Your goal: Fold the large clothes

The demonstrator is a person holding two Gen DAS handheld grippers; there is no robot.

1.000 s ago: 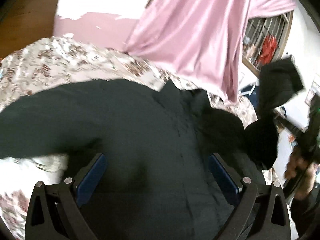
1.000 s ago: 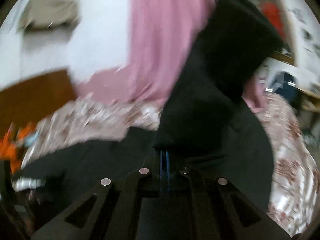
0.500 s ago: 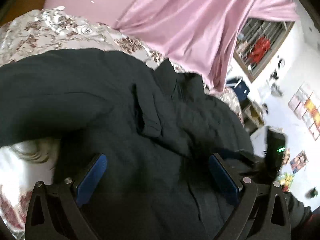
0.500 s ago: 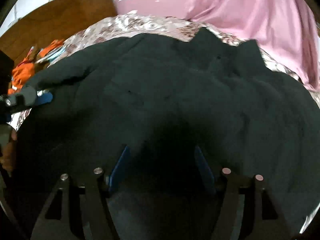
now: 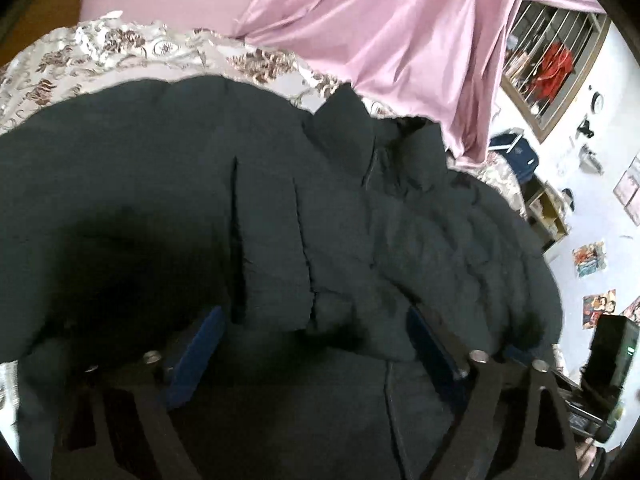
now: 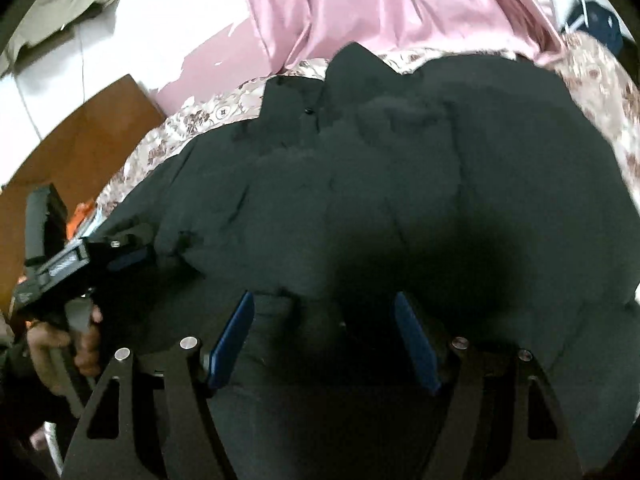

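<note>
Jacket: black padded jacket (image 5: 360, 240) lies spread on the floral bedspread (image 5: 120, 48), collar toward the pink curtain (image 5: 380, 32).
Left gripper (image 5: 316, 340): my jaws closing, blue pads apart over a folded flap, not pressing.
Right gripper (image 6: 324, 332): my jaws opening above the fabric, gripping nothing.
Hand (image 6: 60, 340): clutching the left gripper's handle.

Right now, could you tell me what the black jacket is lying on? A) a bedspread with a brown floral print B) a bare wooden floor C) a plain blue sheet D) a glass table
A: the black jacket is spread over a pale bedspread with a brown floral print, which shows along its far edge in both wrist views, in front of a pink curtain.
</note>
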